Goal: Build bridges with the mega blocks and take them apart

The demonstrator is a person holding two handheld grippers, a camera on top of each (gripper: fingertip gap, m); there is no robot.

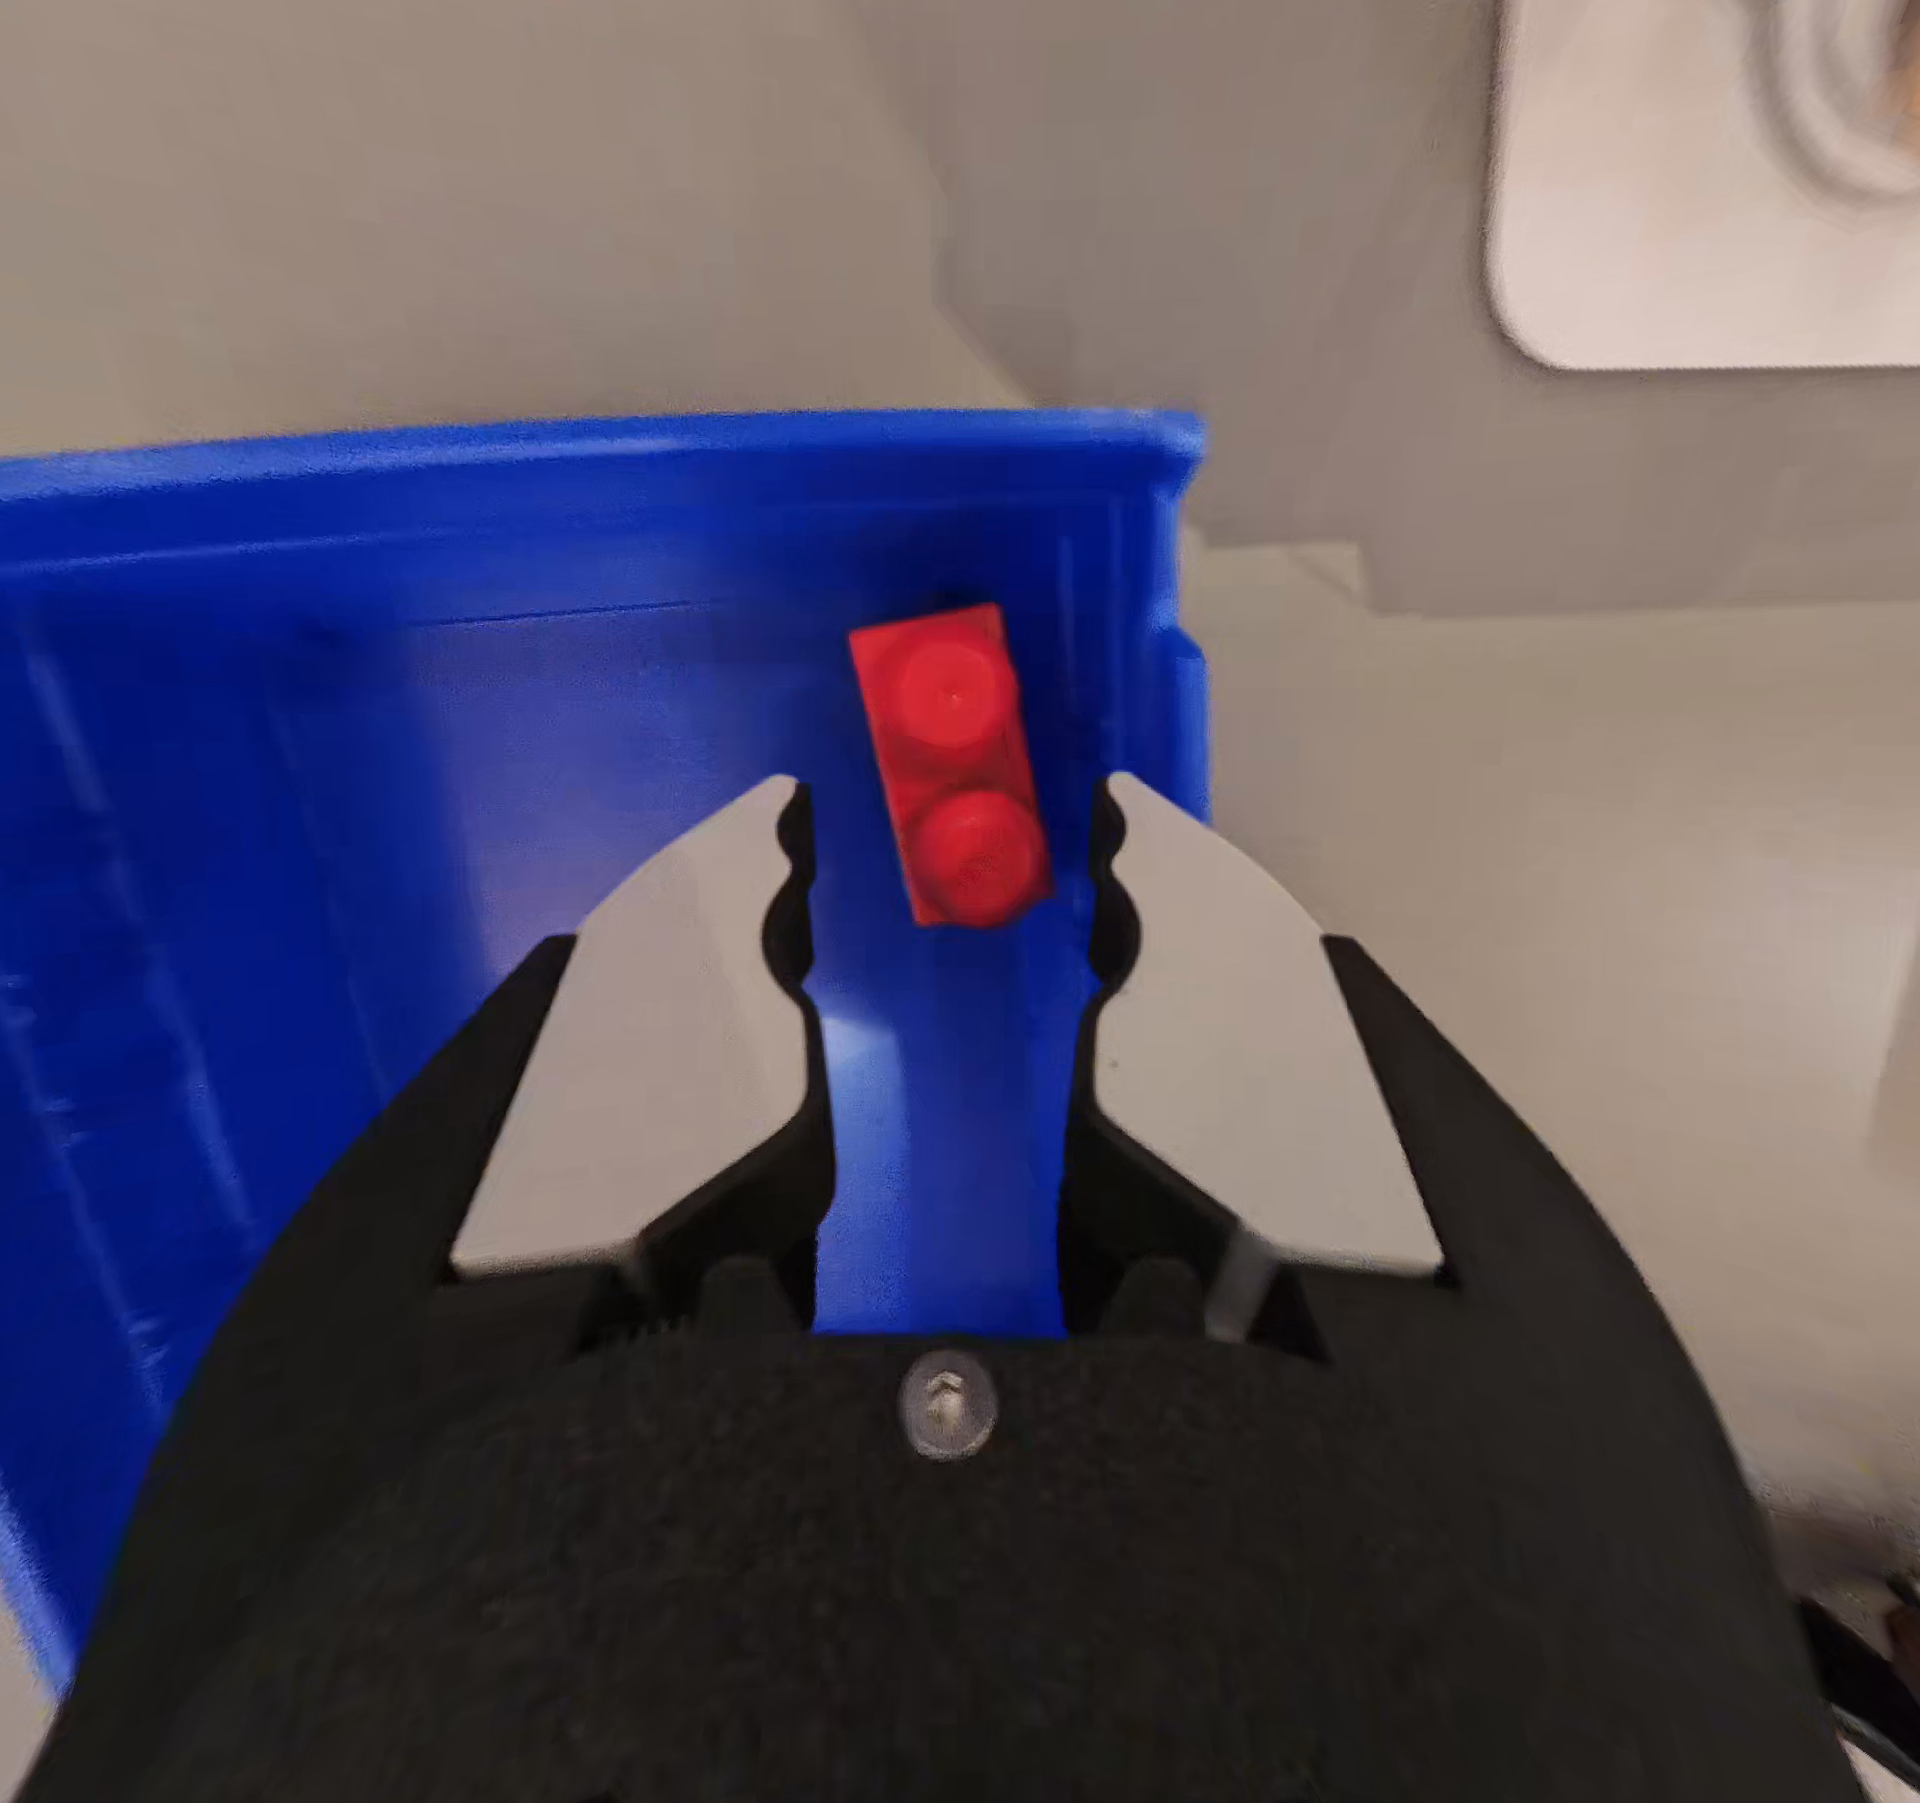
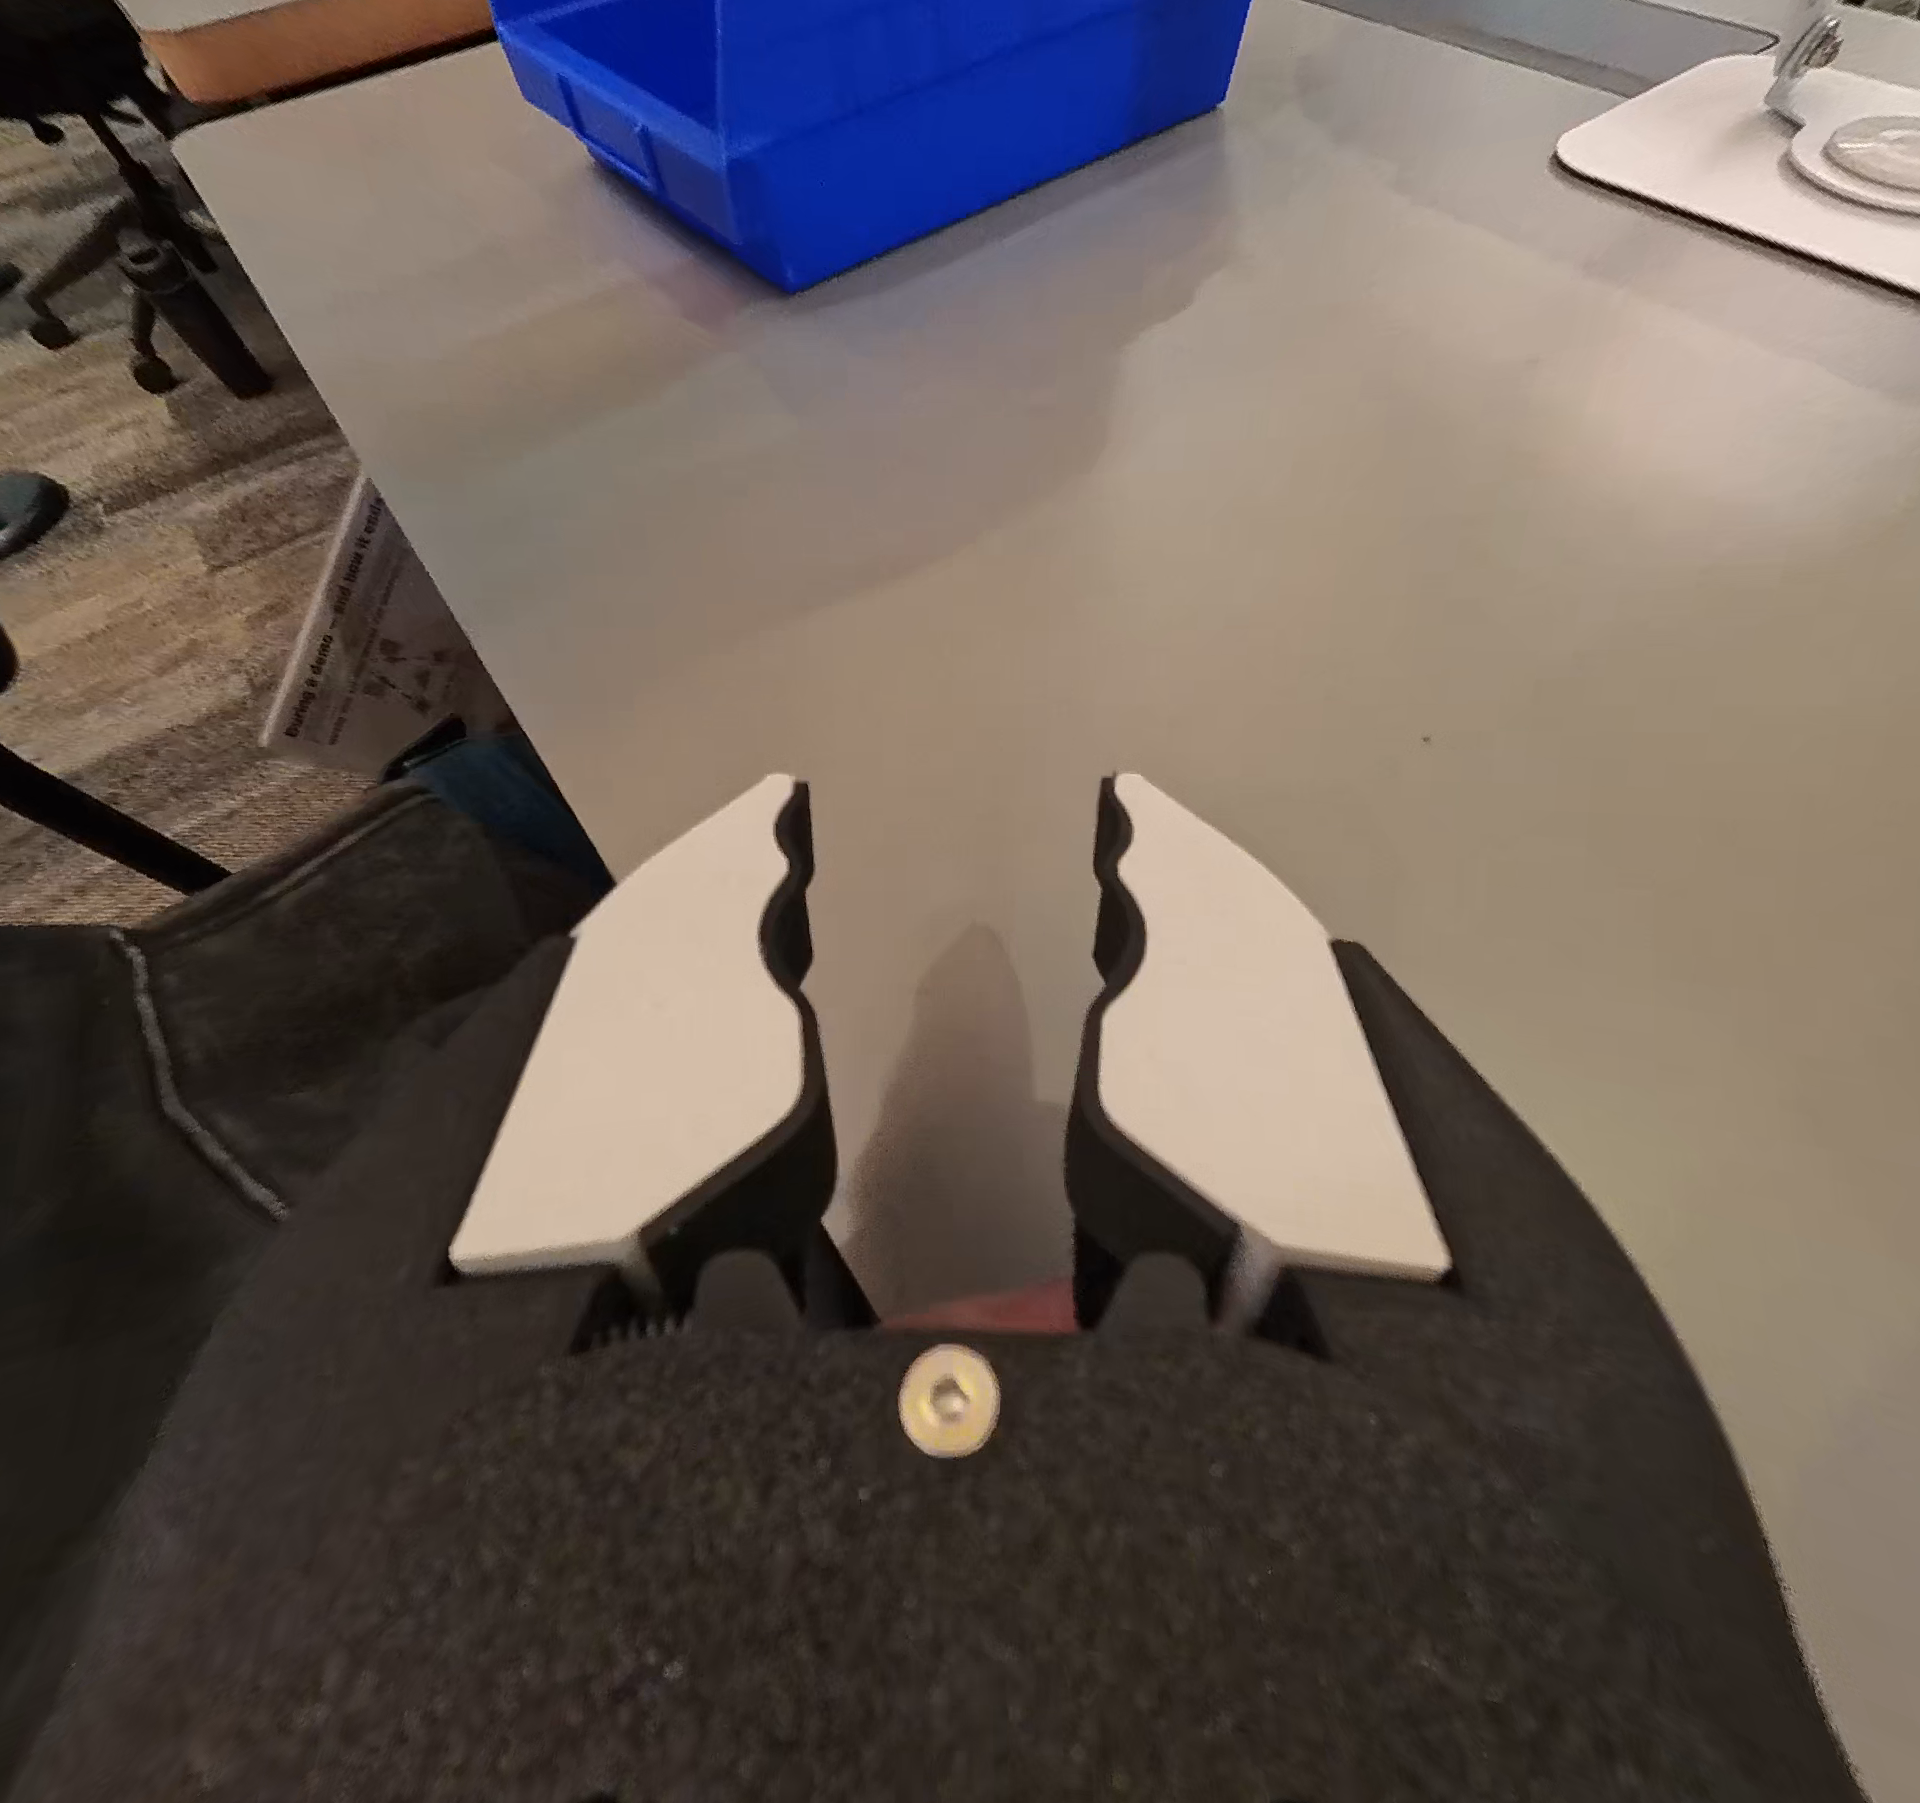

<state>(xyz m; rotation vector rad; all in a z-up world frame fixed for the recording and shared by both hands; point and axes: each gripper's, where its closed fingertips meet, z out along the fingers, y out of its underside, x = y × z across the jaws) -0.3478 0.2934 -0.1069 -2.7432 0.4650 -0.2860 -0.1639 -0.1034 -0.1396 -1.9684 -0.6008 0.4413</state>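
Observation:
A red two-stud mega block [image 1: 951,766] lies studs up inside the blue bin [image 1: 416,714], near the bin's right wall. My left gripper [image 1: 948,797] is open above the bin, and the block shows between its fingertips without touching them. In the right wrist view the blue bin [image 2: 883,80] stands at the far side of the grey table [image 2: 1247,558]. My right gripper [image 2: 951,797] is open and empty low over the table's near part. A sliver of something red [image 2: 987,1306] shows deep between its finger bases; I cannot tell what it is.
A white flat stand base [image 2: 1704,174] with a white post sits at the table's far right; it also shows in the left wrist view [image 1: 1704,143]. The table's left edge [image 2: 343,382] drops to carpet with chair legs. A dark sleeve [image 2: 208,1078] is at the lower left. The grippers' ends are close to 45 centimeters from one another.

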